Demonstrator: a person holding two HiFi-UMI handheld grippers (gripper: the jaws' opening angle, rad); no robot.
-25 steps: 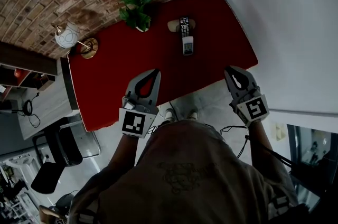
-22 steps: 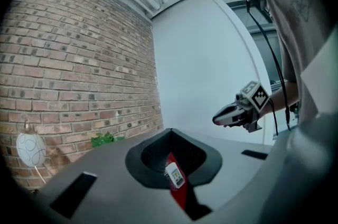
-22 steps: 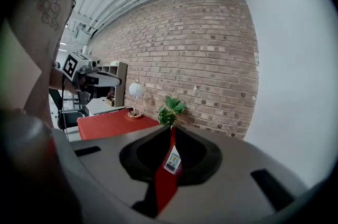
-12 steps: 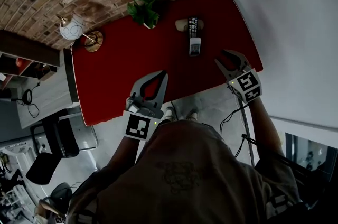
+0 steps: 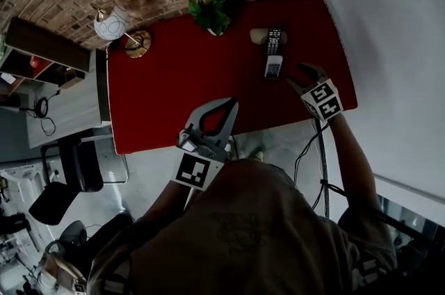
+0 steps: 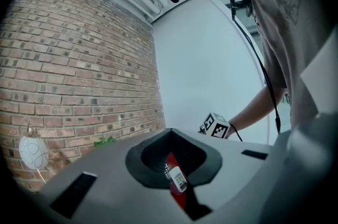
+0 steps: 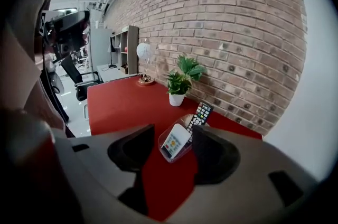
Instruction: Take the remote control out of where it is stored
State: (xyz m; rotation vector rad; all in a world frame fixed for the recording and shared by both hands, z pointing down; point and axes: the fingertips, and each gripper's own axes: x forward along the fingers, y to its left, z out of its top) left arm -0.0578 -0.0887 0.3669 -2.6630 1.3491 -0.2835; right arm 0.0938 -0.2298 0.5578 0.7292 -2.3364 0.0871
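— Where's the white remote control (image 5: pixel 272 67)?
— Upper right, in its clear holder (image 7: pixel 170 157) on the red table (image 5: pixel 174 92), just below a black remote (image 5: pixel 274 40).
— And the fingers?
— The right gripper (image 5: pixel 299 76) is just beside the white remote, its fingers just opening and empty. The left gripper (image 5: pixel 231 103) has its fingers closed and empty.

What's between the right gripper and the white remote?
Only bare red table, per the right gripper view. The right gripper has just been opening its jaws, empty, short of the white remote.
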